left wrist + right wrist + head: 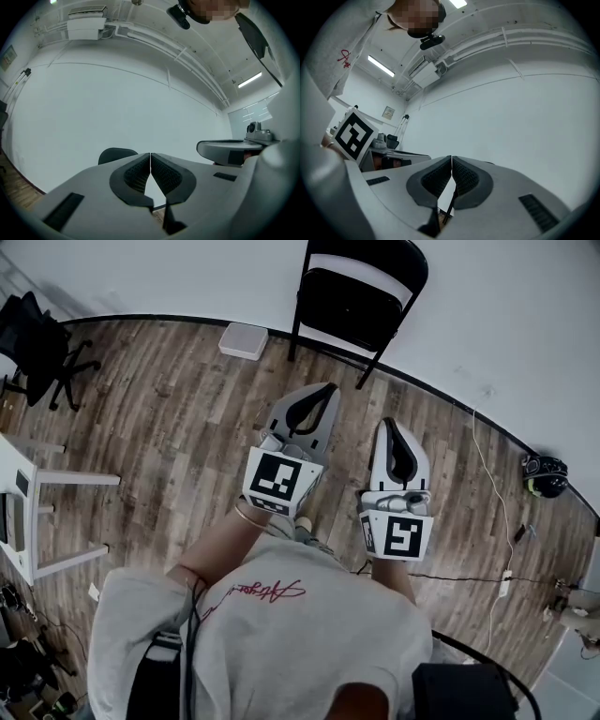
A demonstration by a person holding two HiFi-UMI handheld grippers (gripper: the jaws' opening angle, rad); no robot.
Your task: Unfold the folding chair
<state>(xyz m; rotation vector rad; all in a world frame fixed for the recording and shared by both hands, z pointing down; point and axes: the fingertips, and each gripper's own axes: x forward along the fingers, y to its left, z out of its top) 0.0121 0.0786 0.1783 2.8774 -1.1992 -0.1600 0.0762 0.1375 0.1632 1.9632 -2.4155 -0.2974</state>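
Note:
A black folding chair (361, 287) leans folded against the white wall at the top of the head view. Both grippers are held side by side over the wooden floor and point toward it, a short way from its legs. My left gripper (327, 388) is shut, its jaws pressed together with nothing between them. My right gripper (389, 425) is also shut and empty. In the left gripper view the closed jaws (150, 154) meet at a thin seam, and the rounded top of the chair's back (117, 153) shows just left of them. The right gripper's jaws (451, 158) are likewise closed against the white wall.
A white box (244, 340) lies on the floor by the wall, left of the chair. A black office chair (42, 348) and a white table (37, 512) stand at the left. Cables (497, 512) and a dark round object (546, 474) lie at the right.

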